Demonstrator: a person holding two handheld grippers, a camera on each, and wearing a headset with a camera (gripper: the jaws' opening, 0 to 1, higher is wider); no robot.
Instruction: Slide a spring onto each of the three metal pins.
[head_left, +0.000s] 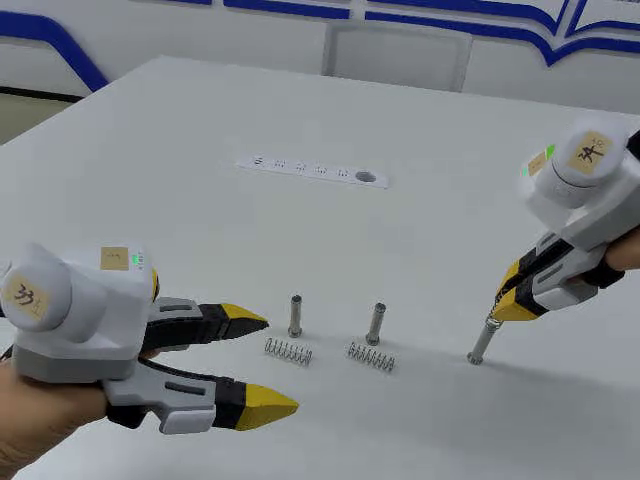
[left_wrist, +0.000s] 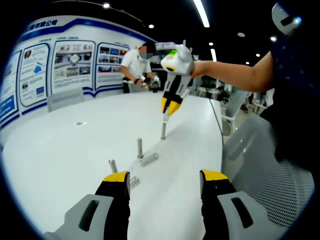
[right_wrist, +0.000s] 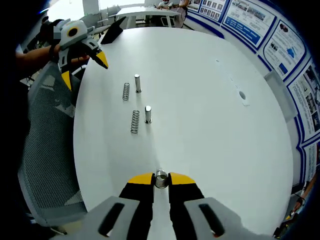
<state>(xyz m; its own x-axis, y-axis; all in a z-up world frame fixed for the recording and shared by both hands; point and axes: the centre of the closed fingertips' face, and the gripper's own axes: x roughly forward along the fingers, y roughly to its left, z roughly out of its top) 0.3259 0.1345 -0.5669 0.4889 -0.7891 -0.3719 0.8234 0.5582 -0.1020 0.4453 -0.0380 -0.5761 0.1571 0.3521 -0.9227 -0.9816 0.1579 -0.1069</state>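
Observation:
Three metal pins stand in a row on the white table (head_left: 200, 220): left pin (head_left: 295, 315), middle pin (head_left: 376, 323), right pin (head_left: 480, 345). One spring (head_left: 288, 350) lies in front of the left pin, and another spring (head_left: 371, 356) lies in front of the middle pin. My right gripper (head_left: 503, 308) is shut on a third spring (right_wrist: 160, 178), held at the top of the right pin. My left gripper (head_left: 262, 362) hovers open and empty just left of the row. In the left gripper view its jaws (left_wrist: 165, 177) face the pins and the right gripper (left_wrist: 170, 107).
A white socket strip (head_left: 312, 169) is set into the table behind the pins. A chair back (head_left: 395, 55) stands at the far edge, and a grey mesh chair (left_wrist: 270, 165) at the near side. A person (left_wrist: 136, 67) works at another table behind.

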